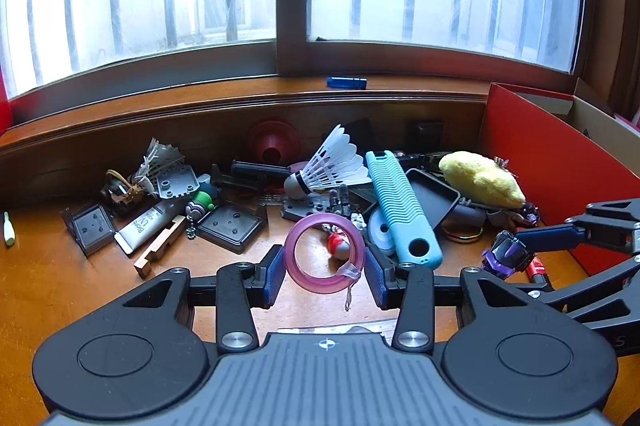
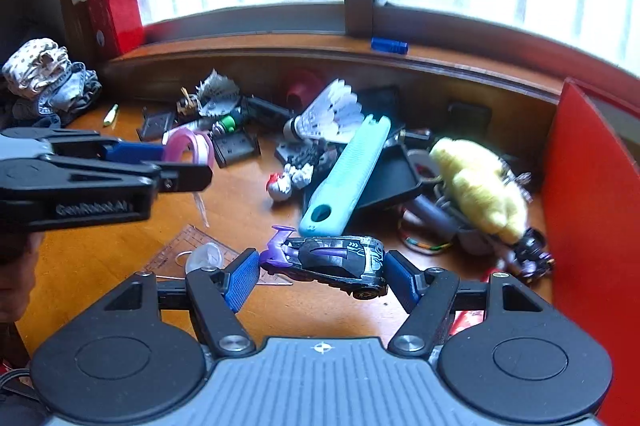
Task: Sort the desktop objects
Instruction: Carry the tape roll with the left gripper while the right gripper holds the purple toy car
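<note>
A: What is the left tool (image 1: 325,268) doing?

B: Its two blue ribbed pads are pressing on either side of a translucent pink plastic ring (image 1: 325,253), a roll of tape with a loose strip dangling from its lower edge. The ring is sitting upright between the pads, lifted above the brown wooden counter (image 1: 60,278).

A: And the right tool (image 2: 320,276)?

B: It is gripping a small black and purple toy car (image 2: 338,262) lengthwise, one pad at the purple spoiler end, the other at the wheel end. The car is hanging above the counter, just nearer the tool than the pile.

A: What is lying ahead of the tools?

B: A heap of clutter. Straight beyond the left tool's ring, a small red and white figure (image 1: 337,246) is lying on the counter. Farther on, a white feather shuttlecock (image 1: 326,168) is resting on the pile. To the right of the ring, a long ribbed light-blue silicone case (image 1: 400,206) is leaning over a black tray, and a fluffy yellow plush toy (image 1: 482,179) is lying past that. A red cardboard box wall (image 1: 560,170) is standing at the far right, beside the right tool.

A: Anything to the left?

B: A white cosmetic tube (image 1: 140,228) and a wooden puzzle piece (image 1: 160,252) are lying there.
</note>
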`<action>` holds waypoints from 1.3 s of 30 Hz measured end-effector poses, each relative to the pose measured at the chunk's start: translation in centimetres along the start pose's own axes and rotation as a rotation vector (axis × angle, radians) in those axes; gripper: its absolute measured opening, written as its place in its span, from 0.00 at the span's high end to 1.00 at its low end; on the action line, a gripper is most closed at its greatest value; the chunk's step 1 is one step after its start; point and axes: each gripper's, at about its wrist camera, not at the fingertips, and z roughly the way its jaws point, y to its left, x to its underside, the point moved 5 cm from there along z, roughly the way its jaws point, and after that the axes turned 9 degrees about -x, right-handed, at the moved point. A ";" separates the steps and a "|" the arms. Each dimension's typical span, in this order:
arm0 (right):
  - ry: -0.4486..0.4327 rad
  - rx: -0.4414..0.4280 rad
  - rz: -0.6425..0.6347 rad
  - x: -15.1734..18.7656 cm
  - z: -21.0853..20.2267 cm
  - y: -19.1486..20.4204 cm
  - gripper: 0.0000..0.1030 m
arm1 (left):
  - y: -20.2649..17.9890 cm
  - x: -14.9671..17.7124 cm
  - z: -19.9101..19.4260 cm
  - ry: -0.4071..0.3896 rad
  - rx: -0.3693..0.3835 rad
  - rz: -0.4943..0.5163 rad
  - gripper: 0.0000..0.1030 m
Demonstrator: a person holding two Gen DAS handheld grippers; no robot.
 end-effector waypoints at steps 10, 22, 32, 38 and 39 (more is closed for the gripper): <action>-0.025 -0.032 -0.047 -0.5 -3.6 -0.5 0.31 | -2.3 -0.4 -1.1 0.010 -0.026 -0.024 0.58; -0.053 -0.068 -0.059 -1.1 -6.4 -1.3 0.31 | -4.0 -0.9 -1.7 0.028 -0.056 -0.009 0.58; -0.104 -0.067 -0.034 -1.7 -8.9 -2.3 0.31 | -5.6 -2.0 -2.3 0.008 -0.038 0.005 0.58; -0.129 -0.057 -0.014 -2.0 -10.1 -3.0 0.31 | -6.5 -2.7 -2.2 -0.005 -0.019 0.016 0.58; -0.135 -0.057 -0.012 -2.0 -10.4 -3.1 0.31 | -6.7 -2.9 -2.2 -0.007 -0.018 0.019 0.58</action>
